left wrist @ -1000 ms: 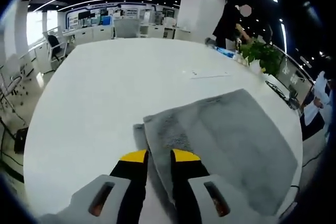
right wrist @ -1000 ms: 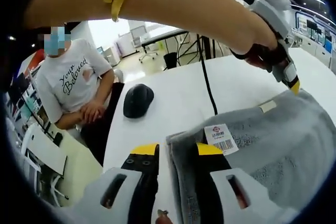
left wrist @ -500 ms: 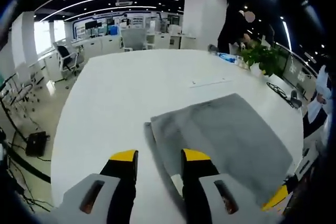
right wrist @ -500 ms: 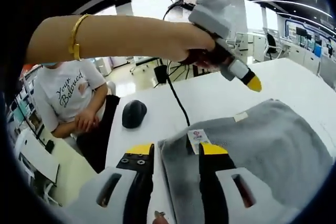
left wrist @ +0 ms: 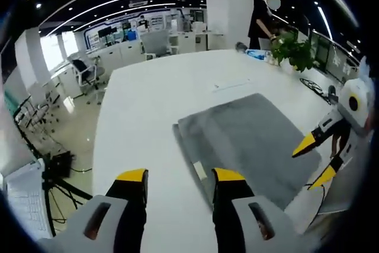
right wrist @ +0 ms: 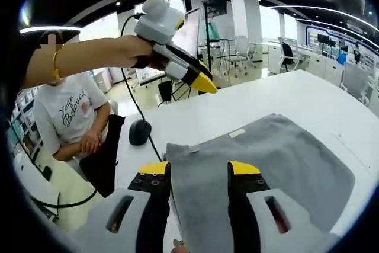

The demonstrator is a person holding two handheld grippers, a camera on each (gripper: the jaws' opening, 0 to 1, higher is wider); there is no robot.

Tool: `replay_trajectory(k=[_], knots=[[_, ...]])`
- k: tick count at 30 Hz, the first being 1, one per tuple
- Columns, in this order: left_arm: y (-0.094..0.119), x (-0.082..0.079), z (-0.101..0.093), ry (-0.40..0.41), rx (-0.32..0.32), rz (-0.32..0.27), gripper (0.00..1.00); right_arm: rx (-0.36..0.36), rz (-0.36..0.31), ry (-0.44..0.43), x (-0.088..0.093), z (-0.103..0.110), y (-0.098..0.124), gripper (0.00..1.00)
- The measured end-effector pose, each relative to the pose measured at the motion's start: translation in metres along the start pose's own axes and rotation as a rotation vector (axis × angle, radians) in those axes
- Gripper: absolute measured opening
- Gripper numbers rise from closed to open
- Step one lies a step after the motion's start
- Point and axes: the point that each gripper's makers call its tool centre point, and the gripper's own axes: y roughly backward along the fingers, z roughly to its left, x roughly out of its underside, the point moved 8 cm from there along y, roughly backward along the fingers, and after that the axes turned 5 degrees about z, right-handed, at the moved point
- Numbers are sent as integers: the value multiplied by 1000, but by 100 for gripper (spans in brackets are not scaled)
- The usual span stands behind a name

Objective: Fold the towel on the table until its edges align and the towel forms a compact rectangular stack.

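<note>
A grey towel (left wrist: 249,140) lies folded flat in a rectangle on the white table (left wrist: 154,105). My left gripper (left wrist: 179,176) hovers open just short of the towel's near corner, with nothing between its jaws. My right gripper (left wrist: 315,161) enters the left gripper view from the right, open, above the towel's far side. In the right gripper view the towel (right wrist: 266,158) spreads ahead of my open right gripper (right wrist: 198,168). A hand holds the left gripper (right wrist: 201,82) raised above the table beyond the towel's corner.
A black mouse (right wrist: 140,131) and a cable (right wrist: 139,117) lie near the table's edge, beside a seated person (right wrist: 65,122). A potted plant (left wrist: 293,51) and a paper slip (left wrist: 231,85) sit on the far side. Office chairs (left wrist: 89,72) stand past the table.
Both grippers have let go of the towel's edge and drawn back and up, jaws spread wider. The towel now lies flat by itself.
</note>
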Motion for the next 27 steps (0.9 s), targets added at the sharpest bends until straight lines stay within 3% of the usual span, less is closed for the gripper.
replay_trajectory(k=[12,16,21,27], knots=[[53,33,-14,22,-17,5,53,62,-3,-12,11,-6,27,47],[67,42,-31,42,1,-25,57,78,2,-10,15,-11,38,49],[88,51,-49,33,-13,-10,64,93,8,4,18,-17,57,50],[114,51,-67,31,-29,-31,70,119,12,-4,24,-33,77,50]])
